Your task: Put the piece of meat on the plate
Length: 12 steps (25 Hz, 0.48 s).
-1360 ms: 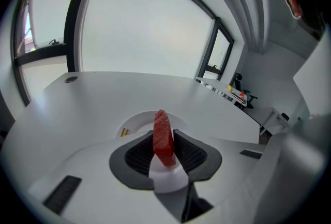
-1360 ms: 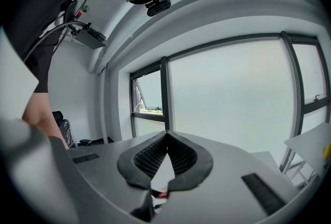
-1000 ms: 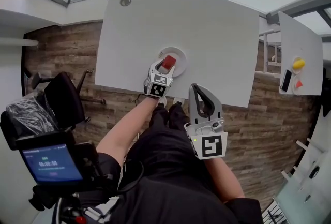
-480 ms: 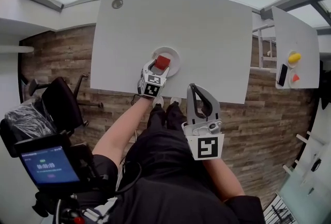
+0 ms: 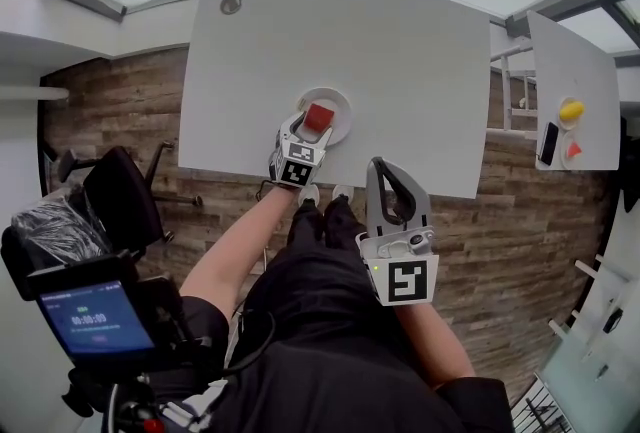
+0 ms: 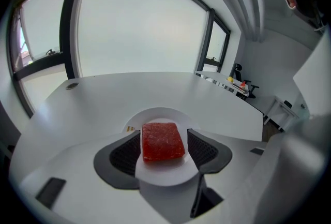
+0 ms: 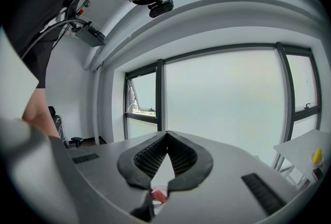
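Observation:
A red, square piece of meat [image 5: 318,117] [image 6: 163,141] lies flat on the small white plate [image 5: 342,103] [image 6: 155,115] near the front edge of the white table [image 5: 400,51]. My left gripper [image 5: 316,125] [image 6: 163,134] straddles the meat over the plate. Its jaws are opening, and a thin gap shows between each pad and the meat. My right gripper [image 5: 379,166] [image 7: 166,135] hangs off the table's front edge above my legs, shut and empty. In the right gripper view a bit of the meat [image 7: 158,196] shows below its jaws.
A second white table [image 5: 575,61] at the right carries a yellow item [image 5: 571,109], a red item [image 5: 573,150] and a phone [image 5: 547,144]. An office chair [image 5: 120,196] stands at the left. A cable hole [image 5: 231,4] sits in the table's far left corner.
The left jaws have spread away from the meat, which now rests on the plate. Neither hand has shifted noticeably.

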{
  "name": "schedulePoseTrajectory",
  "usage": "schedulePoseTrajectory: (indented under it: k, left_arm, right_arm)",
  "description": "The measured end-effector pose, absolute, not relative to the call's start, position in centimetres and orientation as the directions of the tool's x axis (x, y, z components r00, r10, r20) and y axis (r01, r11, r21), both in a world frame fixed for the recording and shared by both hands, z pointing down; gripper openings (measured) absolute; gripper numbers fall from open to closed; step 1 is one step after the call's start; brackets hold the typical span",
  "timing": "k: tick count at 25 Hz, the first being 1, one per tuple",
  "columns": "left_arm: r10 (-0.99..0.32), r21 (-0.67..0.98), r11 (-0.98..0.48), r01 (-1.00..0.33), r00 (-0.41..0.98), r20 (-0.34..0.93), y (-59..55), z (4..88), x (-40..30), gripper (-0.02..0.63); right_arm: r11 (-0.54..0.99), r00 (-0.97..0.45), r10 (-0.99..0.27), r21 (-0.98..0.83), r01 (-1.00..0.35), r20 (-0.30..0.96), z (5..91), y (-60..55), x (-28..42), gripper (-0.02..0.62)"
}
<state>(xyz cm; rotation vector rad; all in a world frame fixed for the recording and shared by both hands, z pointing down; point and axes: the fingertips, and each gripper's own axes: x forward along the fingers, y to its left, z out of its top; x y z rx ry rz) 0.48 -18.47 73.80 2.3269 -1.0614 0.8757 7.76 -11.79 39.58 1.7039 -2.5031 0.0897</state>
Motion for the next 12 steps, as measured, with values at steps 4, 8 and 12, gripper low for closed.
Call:
schedulePoseTrajectory:
  k: [4,8,12]
  left_arm:
    - [-0.518,0.129,-0.612,-0.780,0.519,0.680,-17.4,72.3,-0.1,0.268]
    - [-0.588,0.091,-0.595,-0.799,0.510,0.628,-17.9,69.9,-0.1,0.267]
    - [-0.662,0.082,-0.552,-0.830,0.496,0.562,-18.6,66.8,-0.3,0.267]
  right_arm:
    - [0.366,-0.363,-0.925,0.006,-0.931,0.113,38.9,-10.4,6.9,0.003]
    - [0.370,-0.371,-0.919,-0.030,-0.928,0.136,39.8,-10.4,7.2,0.003]
    - [0.371,-0.371,-0.919,-0.021,-0.928,0.132,39.7,-10.6,7.7,0.003]
